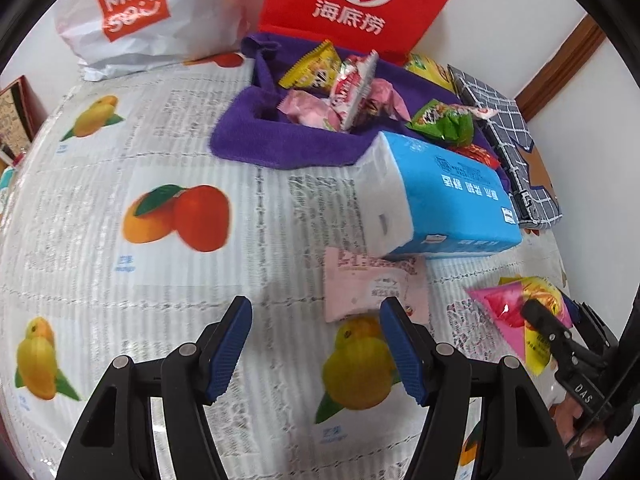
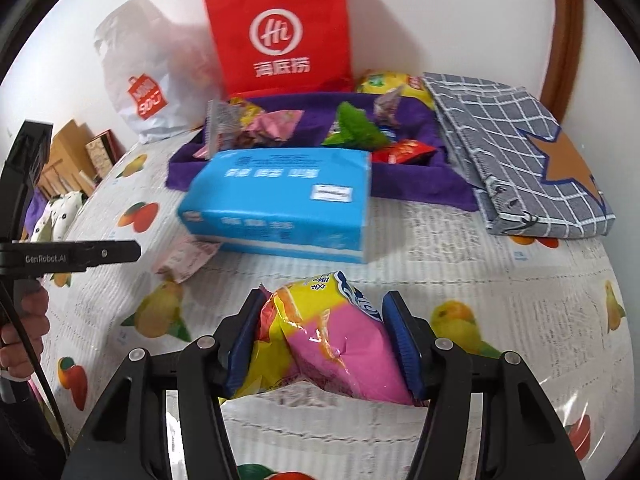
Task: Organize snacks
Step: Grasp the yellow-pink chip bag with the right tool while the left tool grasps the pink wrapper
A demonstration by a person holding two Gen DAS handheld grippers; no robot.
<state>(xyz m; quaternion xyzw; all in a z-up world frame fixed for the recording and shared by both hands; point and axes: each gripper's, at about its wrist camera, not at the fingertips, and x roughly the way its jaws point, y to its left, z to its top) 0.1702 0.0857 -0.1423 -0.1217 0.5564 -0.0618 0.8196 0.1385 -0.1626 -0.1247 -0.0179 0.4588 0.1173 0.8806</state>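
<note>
My right gripper (image 2: 324, 340) is shut on a pink and yellow snack bag (image 2: 328, 332), held just above the fruit-print tablecloth; the bag also shows in the left wrist view (image 1: 516, 316). My left gripper (image 1: 316, 344) is open and empty over the cloth. A flat pale pink snack packet (image 1: 372, 288) lies just beyond its right finger, partly under a blue tissue pack (image 1: 444, 200). A purple fabric tray (image 1: 280, 140) behind holds several snack packets, pink, yellow, red and green.
A red paper bag (image 1: 360, 0) and a white Miniso bag (image 1: 136, 16) stand against the back wall. A folded grey checked fabric box (image 2: 516, 152) lies right of the tray. The tissue pack (image 2: 280, 200) sits in front of the tray.
</note>
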